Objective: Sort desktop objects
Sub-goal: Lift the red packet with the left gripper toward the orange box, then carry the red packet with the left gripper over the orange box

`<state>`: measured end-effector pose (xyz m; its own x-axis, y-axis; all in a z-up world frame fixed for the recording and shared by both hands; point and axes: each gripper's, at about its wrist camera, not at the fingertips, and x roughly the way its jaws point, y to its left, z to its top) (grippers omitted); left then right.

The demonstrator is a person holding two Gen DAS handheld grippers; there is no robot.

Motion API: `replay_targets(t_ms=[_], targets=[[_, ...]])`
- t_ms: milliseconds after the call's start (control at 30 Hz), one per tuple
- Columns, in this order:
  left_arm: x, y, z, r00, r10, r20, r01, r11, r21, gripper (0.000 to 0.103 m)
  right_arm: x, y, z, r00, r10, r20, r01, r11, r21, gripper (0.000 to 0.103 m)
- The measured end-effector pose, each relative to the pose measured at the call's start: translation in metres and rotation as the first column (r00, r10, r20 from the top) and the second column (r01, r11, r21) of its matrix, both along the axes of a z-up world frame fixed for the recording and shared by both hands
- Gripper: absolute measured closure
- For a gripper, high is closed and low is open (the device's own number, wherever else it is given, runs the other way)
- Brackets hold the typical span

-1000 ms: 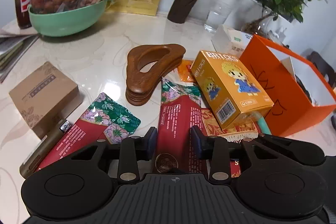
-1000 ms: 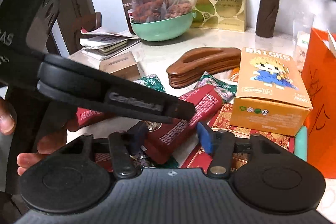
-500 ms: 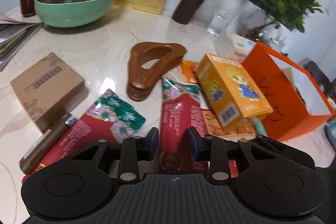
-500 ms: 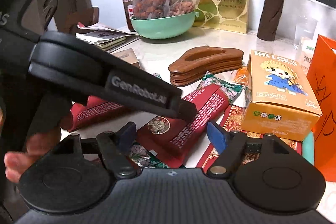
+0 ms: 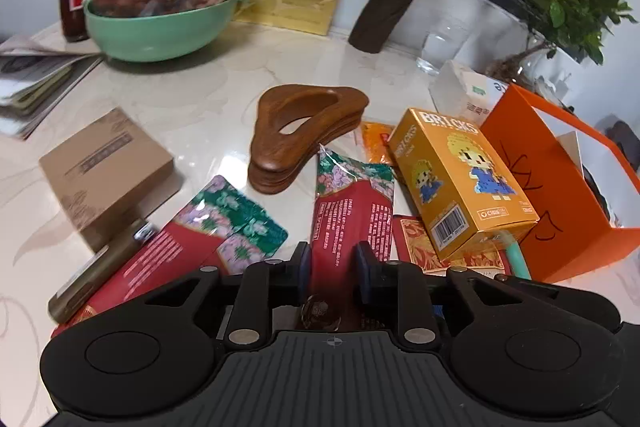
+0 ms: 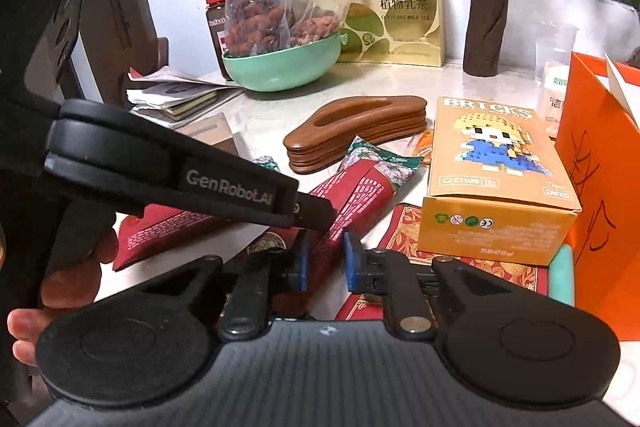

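A red snack packet (image 5: 352, 203) with a green floral top lies lengthwise in front of me. My left gripper (image 5: 332, 267) is closing, and its pads press the packet's two sides near its lower end. In the right wrist view the same packet (image 6: 360, 187) slants down to my right gripper (image 6: 325, 263), whose jaws are also closing with the packet's near edge pinched between the blue pads. The left gripper (image 6: 316, 213) crosses that view from the left, held by a hand (image 6: 60, 287). A second red packet (image 5: 192, 247) lies to the left.
A yellow bricks box (image 5: 460, 187) and an orange paper bag (image 5: 568, 211) stand to the right. A stack of wooden coasters (image 5: 304, 131) lies just beyond the packet. At the left is a brown box (image 5: 104, 171), and behind it a green bowl (image 5: 160, 31) of snack bags.
Both pairs of jaws stood wide around the red packet's lower end and have now narrowed onto it. Neither hand has shifted much.
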<state>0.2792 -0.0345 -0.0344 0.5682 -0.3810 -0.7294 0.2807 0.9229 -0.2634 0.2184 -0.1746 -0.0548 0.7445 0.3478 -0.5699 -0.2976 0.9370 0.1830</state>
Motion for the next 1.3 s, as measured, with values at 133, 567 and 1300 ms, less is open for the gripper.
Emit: replay_targets(t_ms=[133, 567, 1300], targets=[[-0.009, 0.009, 0.002, 1.0, 0.021, 0.0, -0.021, 1.0, 0.002, 0.08, -0.001, -0.003, 0.001, 0.998, 0.068, -0.007, -0.068, 0.996, 0.051, 0.084], [0.001, 0.009, -0.002, 1.0, 0.015, -0.014, -0.016, 1.0, -0.026, 0.067, 0.01, 0.004, 0.001, 0.999, 0.048, -0.018, -0.048, 0.999, 0.007, 0.055], [-0.047, -0.015, 0.072, 0.982, 0.05, 0.185, -0.044, 0.998, -0.039, 0.082, -0.019, -0.023, 0.054, 0.99, 0.041, 0.131, -0.053, 0.995, 0.089, 0.092]])
